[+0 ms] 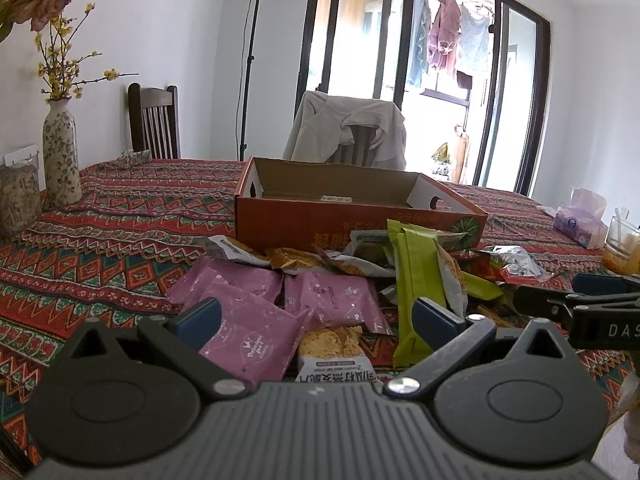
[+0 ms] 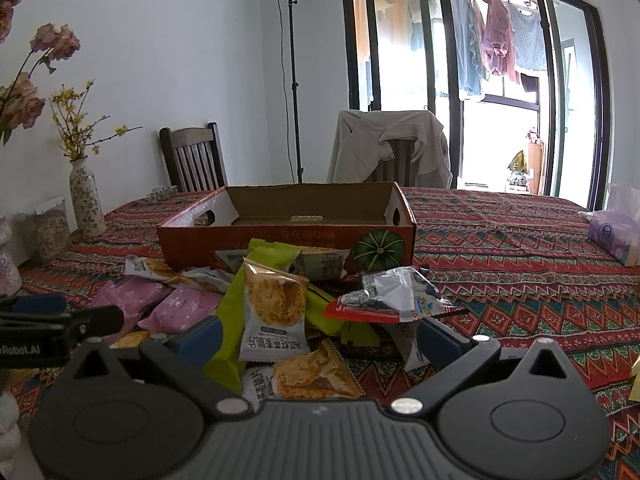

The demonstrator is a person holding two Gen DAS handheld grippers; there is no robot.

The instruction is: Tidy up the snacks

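Observation:
A heap of snack packets lies on the patterned tablecloth in front of an empty orange cardboard box [image 1: 276,220] [image 2: 224,244]. Pink packets [image 1: 256,332] [image 2: 180,308], green packets [image 1: 416,280] [image 2: 232,312], white-and-orange cracker packets [image 1: 332,352] [image 2: 276,312] and a red-and-silver packet [image 2: 392,300] make up the heap. My left gripper [image 1: 320,316] stands open just above the pink and cracker packets, holding nothing. My right gripper [image 2: 320,334] is open too, low over the green and cracker packets. Each gripper shows at the edge of the other's view.
A flowered vase [image 1: 60,152] [image 2: 86,200] and a jar [image 1: 18,196] stand at the table's left. A tissue pack [image 1: 580,220] [image 2: 616,236] and a glass [image 1: 624,236] sit at the right. Two chairs [image 1: 154,120] [image 2: 392,152] stand behind the table.

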